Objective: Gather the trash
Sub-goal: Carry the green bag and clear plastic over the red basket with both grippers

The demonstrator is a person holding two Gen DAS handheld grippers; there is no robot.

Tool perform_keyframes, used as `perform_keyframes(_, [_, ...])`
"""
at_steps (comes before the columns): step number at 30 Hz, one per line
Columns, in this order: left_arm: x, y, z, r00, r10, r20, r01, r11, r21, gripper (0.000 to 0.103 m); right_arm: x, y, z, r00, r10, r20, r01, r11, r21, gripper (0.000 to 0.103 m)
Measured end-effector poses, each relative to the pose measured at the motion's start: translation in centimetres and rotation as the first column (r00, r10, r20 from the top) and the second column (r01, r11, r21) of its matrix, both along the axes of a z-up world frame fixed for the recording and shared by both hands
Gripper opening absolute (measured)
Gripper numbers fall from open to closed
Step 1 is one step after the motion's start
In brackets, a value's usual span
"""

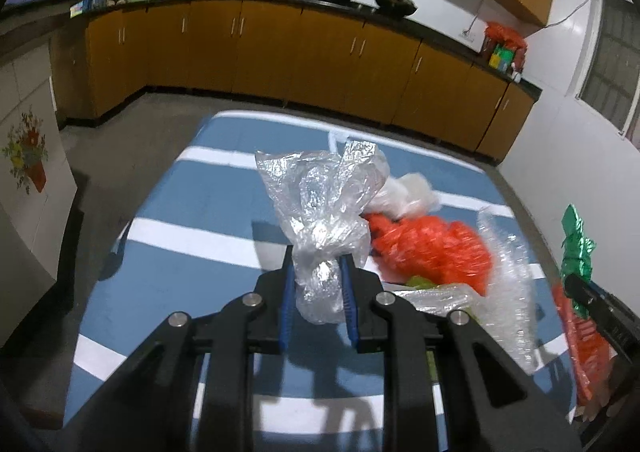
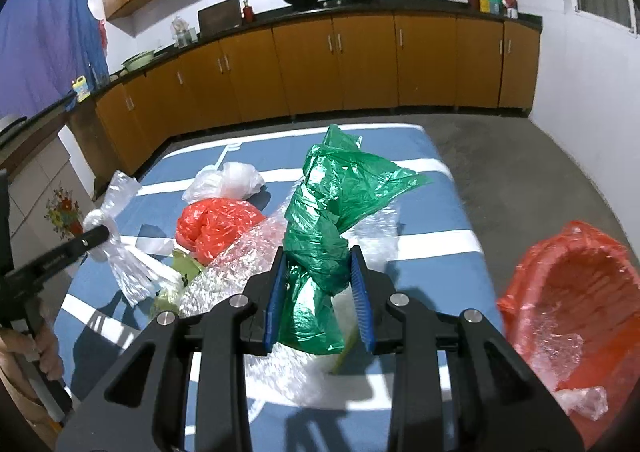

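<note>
My left gripper (image 1: pixel 318 258) is shut on a crumpled clear plastic bag (image 1: pixel 324 196) and holds it above the blue-and-white table (image 1: pixel 168 272). It shows from the side in the right wrist view (image 2: pixel 105 233), with the clear bag (image 2: pixel 120 252) hanging from it. My right gripper (image 2: pixel 318 256) is shut on a green plastic bag (image 2: pixel 336 212), lifted over the table (image 2: pixel 440 272). The green bag also shows at the right edge of the left wrist view (image 1: pixel 576 248). On the table lie a red bag (image 2: pixel 216 228), a white bag (image 2: pixel 232 180) and bubble wrap (image 2: pixel 236 264).
A bin lined with a red bag (image 2: pixel 568 304) stands at the table's right side, with clear plastic inside. Wooden cabinets (image 2: pixel 360 64) under a dark counter run along the far wall. Grey floor (image 2: pixel 520 180) lies beyond the table. A yellow-green scrap (image 2: pixel 184 272) lies under the wrap.
</note>
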State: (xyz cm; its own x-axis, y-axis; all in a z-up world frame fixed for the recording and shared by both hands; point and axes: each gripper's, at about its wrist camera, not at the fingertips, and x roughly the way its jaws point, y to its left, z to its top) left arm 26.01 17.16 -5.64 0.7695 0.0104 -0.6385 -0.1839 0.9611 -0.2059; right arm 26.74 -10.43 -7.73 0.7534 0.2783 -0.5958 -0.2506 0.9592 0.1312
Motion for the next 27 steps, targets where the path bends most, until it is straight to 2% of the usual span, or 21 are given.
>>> perform_keyframes(7, [-1.8, -3.7, 3.3, 0.993, -0.089, 0.071, 0.089, 0.996, 0.005, 0.022, -2.8, -2.6, 1.5, 0.996, -0.066, 0.053, 0.068, 0.997, -0.03, 0.032])
perform_keyframes(12, [-2.4, -7.4, 5.0, 0.98, -0.172, 0.101, 0.172, 0.985, 0.015, 0.022, -4.5, -5.4, 2.4, 0.988, -0.136, 0.079, 0.138, 0.99, -0.018, 0.032])
perform_keyframes(19, [-2.9, -12.7, 6.2, 0.951, -0.282, 0.128, 0.283, 0.959, 0.008, 0.022, -6.6, -9.7, 3.3, 0.966, -0.24, 0.097, 0.241, 0.971, 0.009, 0.032])
perform_keyframes(27, [-3.0, -18.9, 6.2, 0.906, -0.405, 0.125, 0.408, 0.913, 0.001, 0.022, -8.6, -13.8, 3.3, 0.934, -0.343, 0.099, 0.341, 0.939, 0.033, 0.032])
